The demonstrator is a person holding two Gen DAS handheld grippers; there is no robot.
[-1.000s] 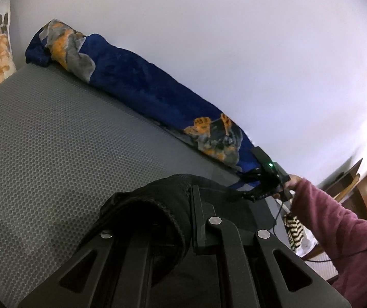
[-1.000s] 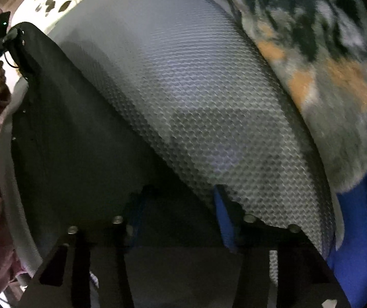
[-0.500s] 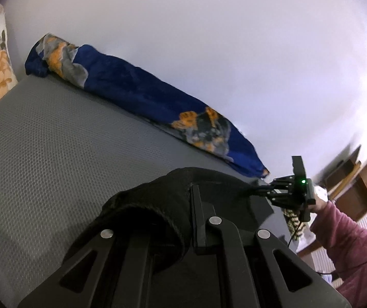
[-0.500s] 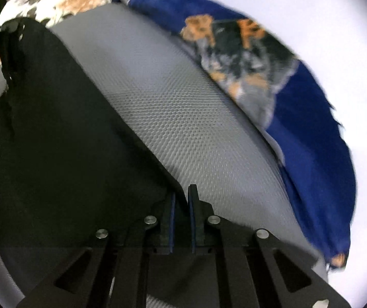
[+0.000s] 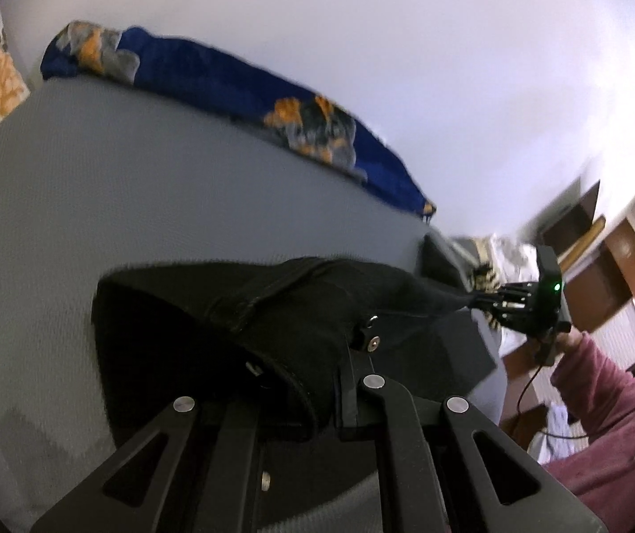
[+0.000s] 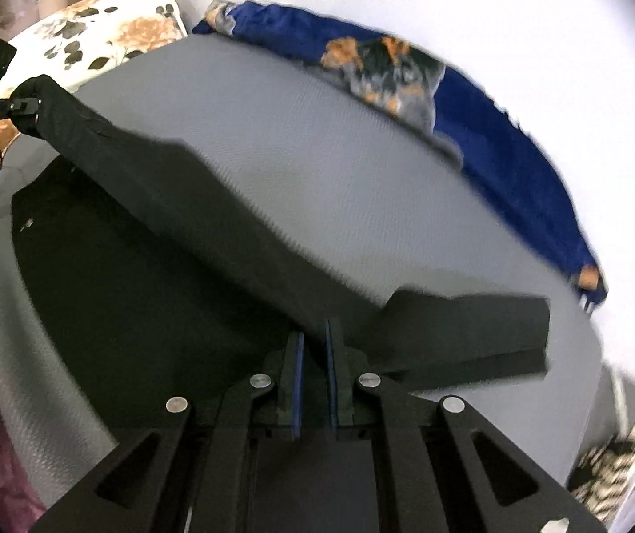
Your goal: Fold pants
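We log left tool (image 5: 317,382) clamped on black pants (image 5: 246,337) waistband. Right tool (image 6: 315,355) clamped on opposite edge. Pants (image 6: 148,222) stretched between tools above grey bed (image 6: 339,177). Blue blanket (image 6: 473,102) beyond both tools, along wall.

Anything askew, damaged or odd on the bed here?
Nothing stands out. The black pants hang stretched between the left gripper and right gripper, partly lifted off the grey mattress. The blue blanket lies bunched along the wall.
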